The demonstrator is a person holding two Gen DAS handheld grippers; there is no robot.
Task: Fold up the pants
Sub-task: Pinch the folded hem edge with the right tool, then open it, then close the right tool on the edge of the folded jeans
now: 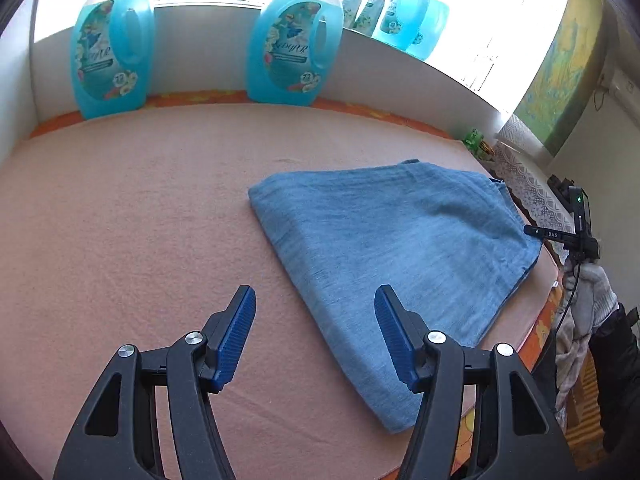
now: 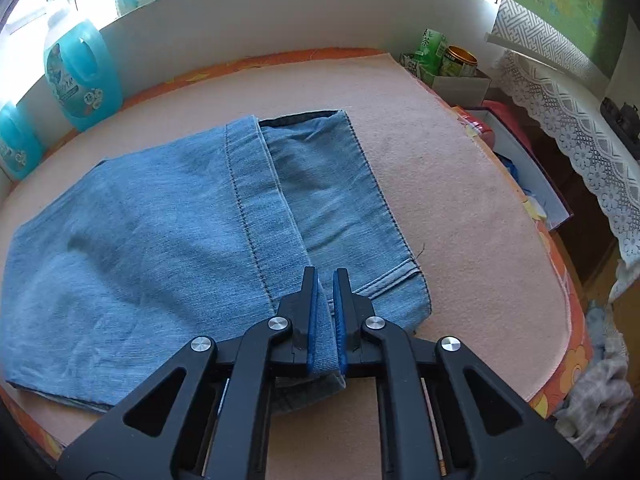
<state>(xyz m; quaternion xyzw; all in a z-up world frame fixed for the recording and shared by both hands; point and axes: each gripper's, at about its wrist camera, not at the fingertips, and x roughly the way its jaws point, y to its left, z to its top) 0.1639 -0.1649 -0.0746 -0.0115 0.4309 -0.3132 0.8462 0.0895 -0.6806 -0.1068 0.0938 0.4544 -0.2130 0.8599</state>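
Folded blue jeans (image 1: 392,232) lie on a pink blanket (image 1: 140,200) covering the table. In the left wrist view my left gripper (image 1: 314,294) hovers open over the blanket beside the jeans' left fold, nothing between its blue pads. In the right wrist view the jeans (image 2: 140,220) show a turned-over hem with stitching. My right gripper (image 2: 325,276) is shut on a fold of denim at the jeans' near edge, and the cloth runs between its pads. That gripper also shows at the jeans' far right edge in the left wrist view (image 1: 534,231), held by a gloved hand (image 1: 592,288).
Two turquoise detergent bottles (image 1: 112,48) (image 1: 294,44) stand at the back against a white board. At the table's right are a box with a can (image 2: 460,60), a lace-covered shelf (image 2: 560,108) and a heap of clothes (image 2: 600,392).
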